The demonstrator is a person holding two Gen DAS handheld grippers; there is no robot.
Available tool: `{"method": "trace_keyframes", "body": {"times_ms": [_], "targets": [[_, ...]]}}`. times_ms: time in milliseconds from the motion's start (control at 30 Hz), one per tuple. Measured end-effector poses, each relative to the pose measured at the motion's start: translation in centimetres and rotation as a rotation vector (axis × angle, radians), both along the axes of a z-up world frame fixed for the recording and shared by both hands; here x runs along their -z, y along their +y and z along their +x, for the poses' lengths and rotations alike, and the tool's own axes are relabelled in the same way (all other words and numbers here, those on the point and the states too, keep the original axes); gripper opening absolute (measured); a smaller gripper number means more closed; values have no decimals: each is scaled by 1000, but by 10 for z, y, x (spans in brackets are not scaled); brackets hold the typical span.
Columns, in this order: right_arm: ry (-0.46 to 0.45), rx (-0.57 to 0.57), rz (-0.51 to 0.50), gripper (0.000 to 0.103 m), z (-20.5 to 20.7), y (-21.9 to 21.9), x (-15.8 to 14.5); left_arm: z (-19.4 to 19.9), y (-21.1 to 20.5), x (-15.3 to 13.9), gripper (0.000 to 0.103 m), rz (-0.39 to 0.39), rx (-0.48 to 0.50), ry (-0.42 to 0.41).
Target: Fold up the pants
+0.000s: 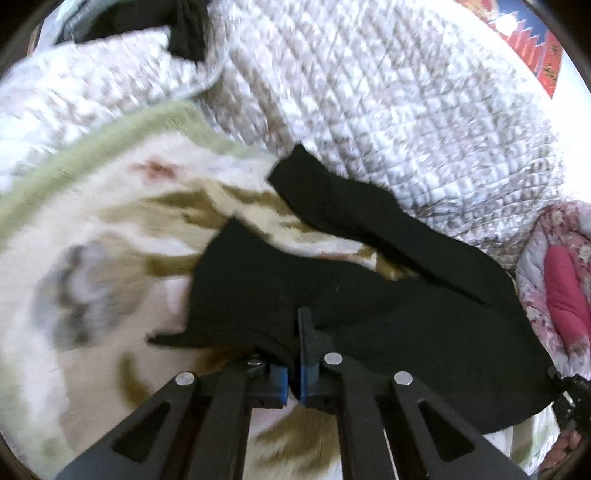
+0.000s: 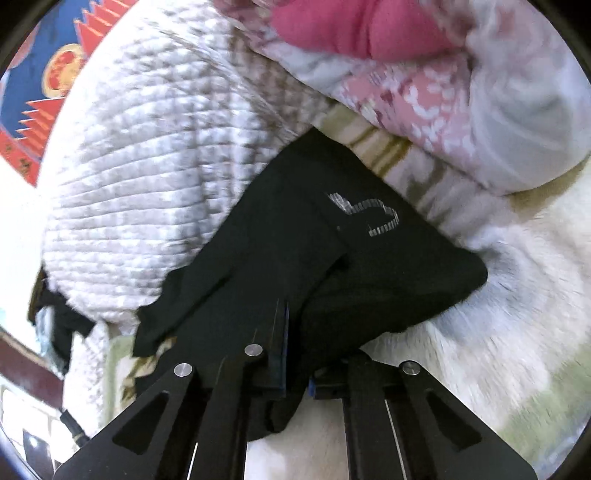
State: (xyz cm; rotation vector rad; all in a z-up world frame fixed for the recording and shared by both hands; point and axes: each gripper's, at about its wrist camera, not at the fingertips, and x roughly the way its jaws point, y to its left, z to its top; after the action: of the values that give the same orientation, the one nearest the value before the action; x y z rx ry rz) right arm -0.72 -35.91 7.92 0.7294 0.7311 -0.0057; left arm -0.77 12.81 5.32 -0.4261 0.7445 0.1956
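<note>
Black pants (image 1: 369,295) lie crumpled on a cream fleece blanket (image 1: 92,314) with brown and green patterns. My left gripper (image 1: 301,321) is shut on a fold of the black cloth at the pants' near edge, and the fabric bunches up around its blue-padded fingers. In the right wrist view the pants (image 2: 295,229) show a small silver logo (image 2: 369,214). My right gripper (image 2: 291,325) is shut on the pants' near edge, and cloth drapes over one finger and hides it. The two pant legs stretch away toward the quilt.
A white-grey quilted cover (image 1: 369,92) bulges behind the pants. A pink floral duvet (image 2: 443,92) lies at the right. Another black garment (image 1: 184,29) sits at the far left on the quilt. A red and blue patterned surface (image 2: 44,74) shows beyond the bed.
</note>
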Motion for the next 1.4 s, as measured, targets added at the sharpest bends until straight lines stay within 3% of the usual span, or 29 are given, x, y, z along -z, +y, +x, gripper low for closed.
{"method": "trace_keyframes", "body": {"times_ms": [100,167,267,333,400,500,633,700,767,833,933,1000,1067,1100,1167,1267,1333,1400], "targets": [[9,-9,11,6,-35,-2,-7,-39,6,-13,5,-21,4,-34],[65,-7,1,6,-54,1,2,-61,4,-11,5,2,10,-30],[149,2,18,6,-66,3,21,-76,3,11,6,8,26,37],[181,9,-6,6,-66,6,25,-76,8,29,7,-37,30,112],[202,21,-9,8,-69,5,29,-78,15,36,10,-69,2,151],[191,62,-2,12,-85,-2,25,-93,30,31,15,-79,-57,129],[154,145,-88,18,-110,-6,8,-114,48,16,19,6,-168,87],[122,177,-163,22,-116,-4,-5,-111,52,8,25,66,-175,62],[87,159,-230,29,-110,1,-15,-94,54,4,44,86,-143,51],[71,102,-290,47,-94,9,-22,-71,53,5,54,101,-55,43],[55,34,-388,52,-69,18,-26,-23,49,16,54,171,13,112],[68,1,-394,52,-51,18,-25,-4,48,23,54,186,15,158],[69,-9,-429,52,-37,20,-24,14,39,34,51,252,72,203],[76,-1,-474,52,-32,22,-23,18,32,40,44,303,71,233],[107,10,-505,52,-26,20,-14,23,19,45,5,439,80,258],[162,89,-502,52,-32,7,-4,22,20,41,5,444,62,232],[156,155,-516,52,-40,-5,-7,21,26,31,5,464,18,197],[141,202,-518,52,-48,-15,-13,19,29,22,5,429,7,176]]}}
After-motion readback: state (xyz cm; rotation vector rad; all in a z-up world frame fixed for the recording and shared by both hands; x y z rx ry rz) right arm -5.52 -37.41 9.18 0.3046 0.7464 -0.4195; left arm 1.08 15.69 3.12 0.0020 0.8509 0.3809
